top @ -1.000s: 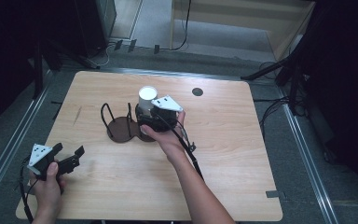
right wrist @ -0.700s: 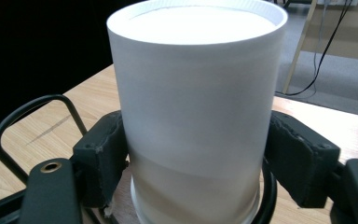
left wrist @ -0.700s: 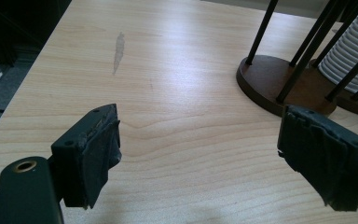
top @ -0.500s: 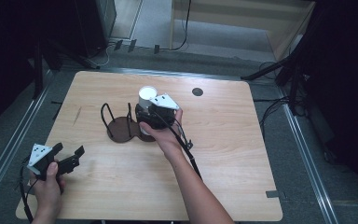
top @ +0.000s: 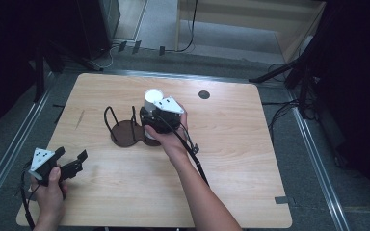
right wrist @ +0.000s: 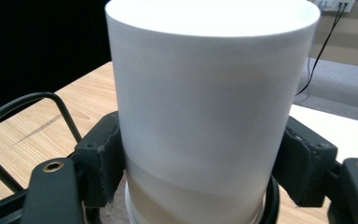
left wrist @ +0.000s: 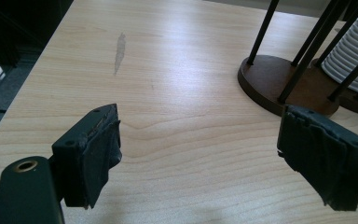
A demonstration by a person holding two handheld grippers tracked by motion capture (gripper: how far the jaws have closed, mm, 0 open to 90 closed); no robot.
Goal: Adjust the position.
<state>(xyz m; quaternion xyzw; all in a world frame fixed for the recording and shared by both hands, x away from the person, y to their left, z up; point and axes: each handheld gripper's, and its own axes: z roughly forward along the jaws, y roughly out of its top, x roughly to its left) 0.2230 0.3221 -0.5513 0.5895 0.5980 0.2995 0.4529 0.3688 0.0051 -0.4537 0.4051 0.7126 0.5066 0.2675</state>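
Note:
A tall white cup (top: pixel 152 96) (right wrist: pixel 209 93) stands at the right side of a dark wooden rack (top: pixel 125 132) (left wrist: pixel 279 84) with black wire loops, mid-table. My right gripper (top: pixel 150 111) (right wrist: pixel 205 172) is shut on the cup, one pad pressed on each side of its lower half. Below the held cup the rim of another white cup shows. The left gripper view has a ribbed white stack of cups (left wrist: pixel 354 46) inside the rack's wires. My left gripper (top: pixel 71 155) (left wrist: pixel 200 154) stays open over bare wood near the table's front left corner, nothing between its pads.
The wooden table (top: pixel 245 159) has a small black round mark (top: pixel 204 95) at the back right. A grey smear (left wrist: pixel 119 49) marks the wood at the left. Metal rails and cables lie on the floor around the table.
My right gripper has edged very slightly left at the cup. The left gripper has not moved.

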